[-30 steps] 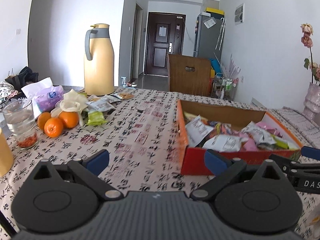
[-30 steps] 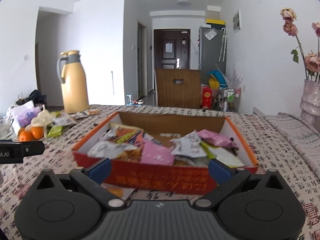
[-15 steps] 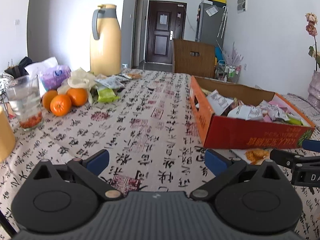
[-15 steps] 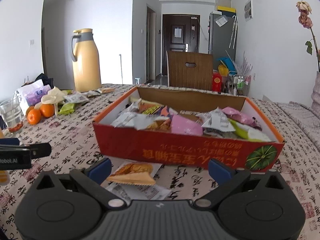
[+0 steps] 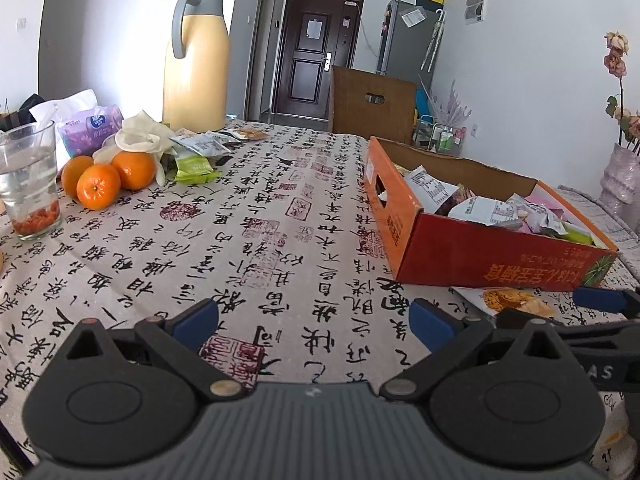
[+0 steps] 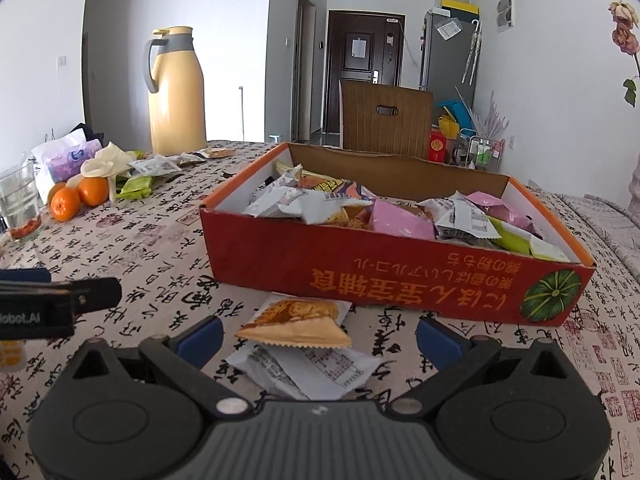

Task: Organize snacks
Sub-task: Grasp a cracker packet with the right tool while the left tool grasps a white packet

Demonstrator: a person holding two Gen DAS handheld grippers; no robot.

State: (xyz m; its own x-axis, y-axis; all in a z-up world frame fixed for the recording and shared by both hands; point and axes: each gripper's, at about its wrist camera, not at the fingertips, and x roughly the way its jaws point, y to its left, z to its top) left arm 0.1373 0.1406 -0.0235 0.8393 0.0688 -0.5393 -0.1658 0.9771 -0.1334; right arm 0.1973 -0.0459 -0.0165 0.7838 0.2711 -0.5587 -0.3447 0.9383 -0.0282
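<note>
A yellow thermos jug (image 5: 197, 60) with a grey handle stands upright at the far left of the tabletop (image 5: 248, 240), which carries a calligraphy-print cloth. Three oranges (image 5: 106, 176) lie near a glass of water (image 5: 28, 184) and a purple tissue pack (image 5: 90, 130). Beyond the tabletop are a wooden chair (image 6: 386, 120), a dark door (image 6: 364, 64) and a grey refrigerator (image 6: 450, 52).

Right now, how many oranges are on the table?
3. They sit together at the table's left side, between the glass and the green packet: one in front, one behind it to the left, one to the right. None seems hidden.
</note>
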